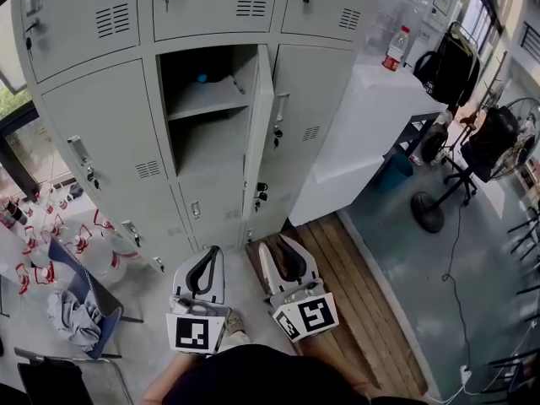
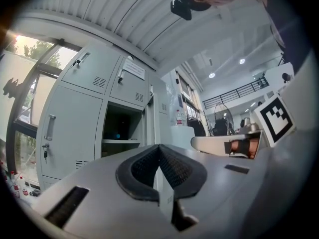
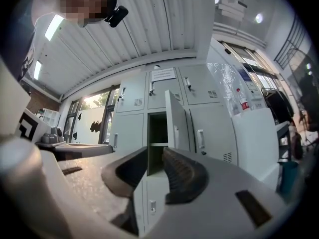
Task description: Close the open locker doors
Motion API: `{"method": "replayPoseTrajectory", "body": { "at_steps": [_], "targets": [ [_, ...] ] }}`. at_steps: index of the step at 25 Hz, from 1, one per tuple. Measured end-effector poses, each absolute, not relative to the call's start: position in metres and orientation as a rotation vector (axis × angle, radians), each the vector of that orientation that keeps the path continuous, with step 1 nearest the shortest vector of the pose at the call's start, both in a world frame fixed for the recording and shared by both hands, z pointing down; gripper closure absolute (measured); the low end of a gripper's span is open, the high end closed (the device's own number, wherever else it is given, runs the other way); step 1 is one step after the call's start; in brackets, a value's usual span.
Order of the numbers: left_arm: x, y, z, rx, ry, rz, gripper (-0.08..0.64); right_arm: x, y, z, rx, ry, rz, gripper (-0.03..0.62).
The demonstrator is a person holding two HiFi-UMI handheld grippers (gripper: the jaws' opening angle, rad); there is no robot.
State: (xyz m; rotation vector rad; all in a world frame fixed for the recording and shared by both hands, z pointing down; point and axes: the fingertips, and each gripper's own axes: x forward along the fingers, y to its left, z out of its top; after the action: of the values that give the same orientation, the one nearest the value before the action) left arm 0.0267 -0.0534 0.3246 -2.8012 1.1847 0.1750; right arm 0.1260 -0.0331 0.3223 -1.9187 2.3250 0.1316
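Ahead, the open door (image 1: 258,133) stands upright and edge-on, nearer my right claw (image 1: 277,245), jaws parted and empty; my left claw (image 1: 211,253) is closed, empty.

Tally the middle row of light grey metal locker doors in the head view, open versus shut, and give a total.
Open light grey metal locker door: 1
Shut light grey metal locker doors: 2
Total: 3
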Motion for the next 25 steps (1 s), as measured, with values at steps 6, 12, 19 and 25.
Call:
{"method": "replayPoseTrajectory", "body": {
  "at_steps": [6,12,19,25],
  "targets": [
    [0.048,-0.094,0.326,-2.83,1.175,0.173,0.558,0.14,-0.075,0.322,-1.913,2.346,0.131,0.508],
    [0.064,-0.125,0.333,-2.831,1.175,0.188,0.557,0.153,-0.105,0.324,-1.867,2.375,0.169,0.508],
    [0.07,-0.144,0.34,-2.827,1.205,0.155,0.557,0.158,-0.134,0.323,-1.734,2.466,0.167,0.447],
    [0.072,-0.155,0.341,-2.797,1.29,0.147,0.557,0.156,-0.16,0.32,-1.553,2.595,0.118,0.439]
  ]
}}
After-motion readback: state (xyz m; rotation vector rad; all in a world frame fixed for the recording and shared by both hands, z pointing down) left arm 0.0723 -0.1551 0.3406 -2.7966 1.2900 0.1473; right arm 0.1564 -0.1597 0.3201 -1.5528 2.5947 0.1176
